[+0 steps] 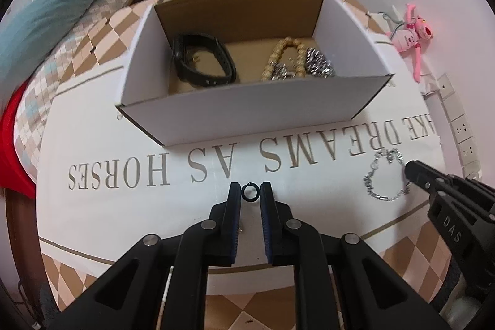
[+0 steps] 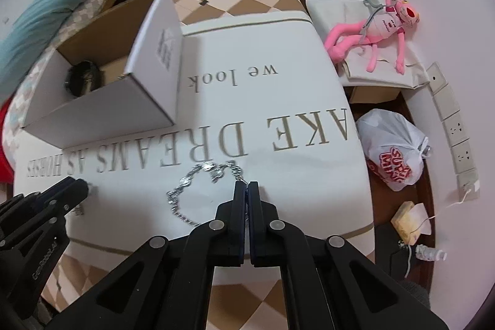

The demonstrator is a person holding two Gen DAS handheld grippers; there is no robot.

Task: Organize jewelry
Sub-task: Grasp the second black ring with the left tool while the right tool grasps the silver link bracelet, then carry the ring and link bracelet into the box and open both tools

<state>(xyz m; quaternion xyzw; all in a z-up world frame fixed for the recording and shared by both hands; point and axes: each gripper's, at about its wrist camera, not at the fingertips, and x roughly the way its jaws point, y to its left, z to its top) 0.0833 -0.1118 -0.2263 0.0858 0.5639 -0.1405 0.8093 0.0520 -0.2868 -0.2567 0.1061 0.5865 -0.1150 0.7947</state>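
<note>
Left hand-held gripper (image 1: 250, 193): fingers apart, straddling a small black ring (image 1: 249, 193) that's lying flat on the worktop (image 1: 123, 206). Not pinched yet as far as I can tell.

Right hand-held gripper (image 2: 247, 187): fingers pressed together on the silver chain bracelet (image 2: 191, 184), grabbing it at one end near the clasp-ish bit. The rest of the chain trails on the cloth in a loose loop.

Box (image 1: 247, 110): white cardboard, open top, sitting behind both. Already holds a black band (image 1: 202, 64), a beaded bracelet (image 1: 286, 57) and a chunky silver piece (image 1: 320, 64).

How they'll handle: ring looks tiny, light and stiff, probably slippery, so I'd squeeze across its outer edge. Chain is floppy and will dangle and swing; an end grip seems fine, just lift slowly.

Writing: cloth reads "AKE DREAMS AS HORSES" and "we look". Gripper body says "DAS". Plastic bag (image 2: 393, 147) on the floor has red lettering, partly readable, "SUPER MIN…".
</note>
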